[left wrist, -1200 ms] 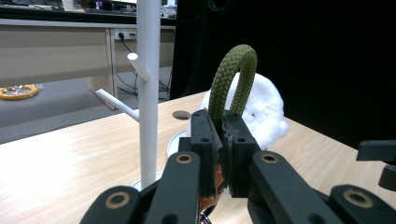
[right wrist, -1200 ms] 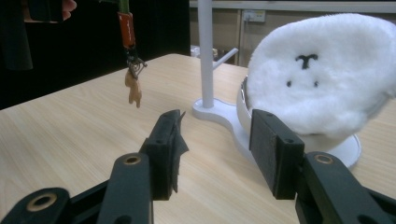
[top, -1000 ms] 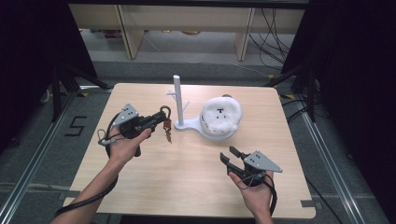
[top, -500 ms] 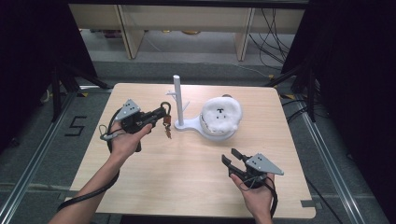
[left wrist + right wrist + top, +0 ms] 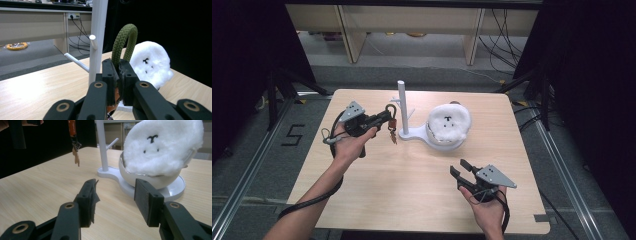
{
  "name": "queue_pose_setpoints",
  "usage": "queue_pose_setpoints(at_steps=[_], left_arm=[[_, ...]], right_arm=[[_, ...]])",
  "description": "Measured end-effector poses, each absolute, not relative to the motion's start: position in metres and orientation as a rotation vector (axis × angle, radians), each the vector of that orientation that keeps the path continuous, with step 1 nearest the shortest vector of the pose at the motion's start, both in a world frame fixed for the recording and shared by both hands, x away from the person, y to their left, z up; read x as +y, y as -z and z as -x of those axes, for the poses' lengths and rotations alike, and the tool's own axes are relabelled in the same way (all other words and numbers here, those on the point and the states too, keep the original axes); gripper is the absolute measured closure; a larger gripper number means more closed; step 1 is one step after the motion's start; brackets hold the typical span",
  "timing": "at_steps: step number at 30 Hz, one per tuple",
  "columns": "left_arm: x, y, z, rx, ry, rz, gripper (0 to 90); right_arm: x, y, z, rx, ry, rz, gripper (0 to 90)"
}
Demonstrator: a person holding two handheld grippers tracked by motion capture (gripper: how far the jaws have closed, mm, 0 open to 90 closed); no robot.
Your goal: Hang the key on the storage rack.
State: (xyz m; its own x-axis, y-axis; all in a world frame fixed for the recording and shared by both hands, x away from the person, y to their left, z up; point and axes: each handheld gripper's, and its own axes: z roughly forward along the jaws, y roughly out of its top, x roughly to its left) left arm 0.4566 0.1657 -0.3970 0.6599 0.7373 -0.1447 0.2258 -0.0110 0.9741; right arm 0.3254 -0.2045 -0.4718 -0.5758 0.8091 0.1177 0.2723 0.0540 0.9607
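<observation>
Black right gripper (image 5: pixel 460 171) near table (image 5: pixel 412 200) edge, jaws apart, empty, idle on standby. Left gripper (image 5: pixel 388 116) farther up, clamped on green rope loop (image 5: pixel 124 42), keychain (image 5: pixel 392 131) dangling, held just beside white stand (image 5: pixel 402 102), likely for hooking onto peg (image 5: pixel 93 41). Plush (image 5: pixel 448 121) beyond.

On the worktop (image 5: pixel 412 190), the stand (image 5: pixel 402 107) rises behind the centre, with the plush (image 5: pixel 449 122) in a bowl (image 5: pixel 439 141) just to its right. The left tongs (image 5: pixel 387 116) hang just left of the stand, holding the keychain (image 5: pixel 391 128) above the worktop. The right tongs (image 5: pixel 460 169) sit near the front right, well apart from the bowl.
</observation>
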Motion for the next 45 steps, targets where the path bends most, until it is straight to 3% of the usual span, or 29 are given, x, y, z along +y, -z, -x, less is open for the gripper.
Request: queue_pose_setpoints(at_steps=[45], left_arm=[[0.167, 0.402, -0.492, 0.925, -0.453, -1.545, 84.2]], right_arm=[[-0.202, 0.477, -0.325, 1.889, -1.554, -1.114, 52.8]])
